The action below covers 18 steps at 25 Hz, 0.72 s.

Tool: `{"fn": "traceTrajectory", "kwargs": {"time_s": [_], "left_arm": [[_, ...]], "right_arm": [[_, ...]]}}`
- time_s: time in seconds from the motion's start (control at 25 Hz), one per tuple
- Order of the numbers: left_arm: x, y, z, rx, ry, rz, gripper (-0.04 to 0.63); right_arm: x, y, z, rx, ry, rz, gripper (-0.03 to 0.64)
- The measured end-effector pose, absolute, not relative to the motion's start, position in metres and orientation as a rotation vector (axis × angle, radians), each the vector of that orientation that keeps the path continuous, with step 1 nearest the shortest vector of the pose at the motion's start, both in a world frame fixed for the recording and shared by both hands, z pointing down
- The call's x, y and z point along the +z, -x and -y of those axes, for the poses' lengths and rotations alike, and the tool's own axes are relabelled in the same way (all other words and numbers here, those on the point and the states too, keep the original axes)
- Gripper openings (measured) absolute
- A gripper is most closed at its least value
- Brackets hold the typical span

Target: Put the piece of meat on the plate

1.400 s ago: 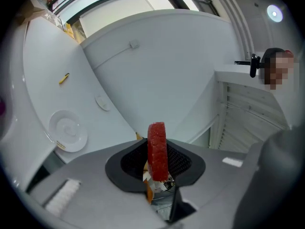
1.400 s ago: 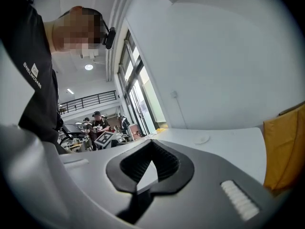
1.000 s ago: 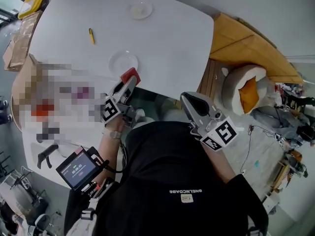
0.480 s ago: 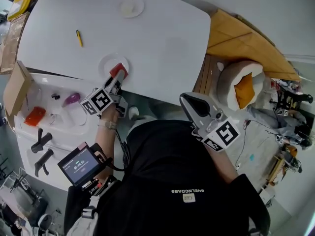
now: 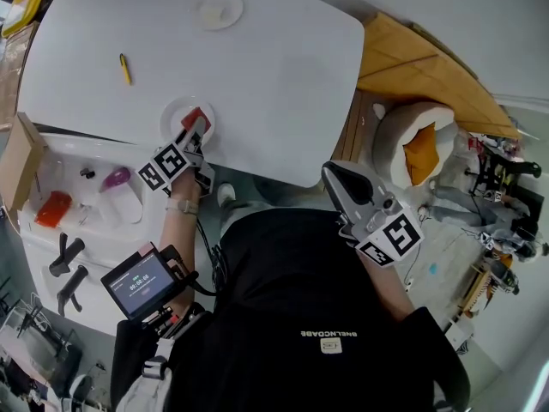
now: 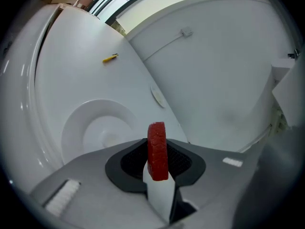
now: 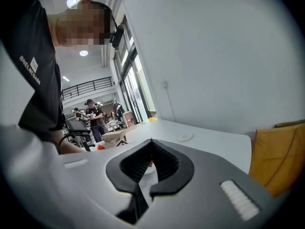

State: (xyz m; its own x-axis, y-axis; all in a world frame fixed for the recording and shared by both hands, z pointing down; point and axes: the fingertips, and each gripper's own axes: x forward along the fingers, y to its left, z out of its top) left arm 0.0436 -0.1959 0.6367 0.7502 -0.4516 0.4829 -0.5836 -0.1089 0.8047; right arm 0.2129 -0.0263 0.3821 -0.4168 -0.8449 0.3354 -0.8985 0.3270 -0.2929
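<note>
Your left gripper (image 5: pixel 192 130) squeezes the piece of meat (image 6: pixel 157 147) over the plate (image 6: pixel 71 128). Your right gripper (image 7: pixel 150 144) is closed with nothing in it.

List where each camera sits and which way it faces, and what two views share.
Head view: on the person's head, looking steeply down at the table, plate, left gripper and right gripper; black shirt and left forearm show.
Left gripper view: on the left gripper, looking along its fingers, shut on the piece of meat, toward the plate.
Right gripper view: on the right gripper, looking across the table past its closed fingers; the black shirt shows.
Shared: head and left gripper views both show plate, piece of meat and yellow pen.
</note>
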Motion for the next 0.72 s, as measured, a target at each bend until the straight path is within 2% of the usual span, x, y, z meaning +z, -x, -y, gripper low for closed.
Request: {"fn": "traceTrajectory", "kwargs": {"time_s": [0.72], "left_arm": [[0.671, -0.046, 0.206, 0.249, -1.658, 0.855, 0.118]], "right_arm": [[0.383, -0.231, 0.025, 0.712, -1.686, 2.448, 0.005]]}}
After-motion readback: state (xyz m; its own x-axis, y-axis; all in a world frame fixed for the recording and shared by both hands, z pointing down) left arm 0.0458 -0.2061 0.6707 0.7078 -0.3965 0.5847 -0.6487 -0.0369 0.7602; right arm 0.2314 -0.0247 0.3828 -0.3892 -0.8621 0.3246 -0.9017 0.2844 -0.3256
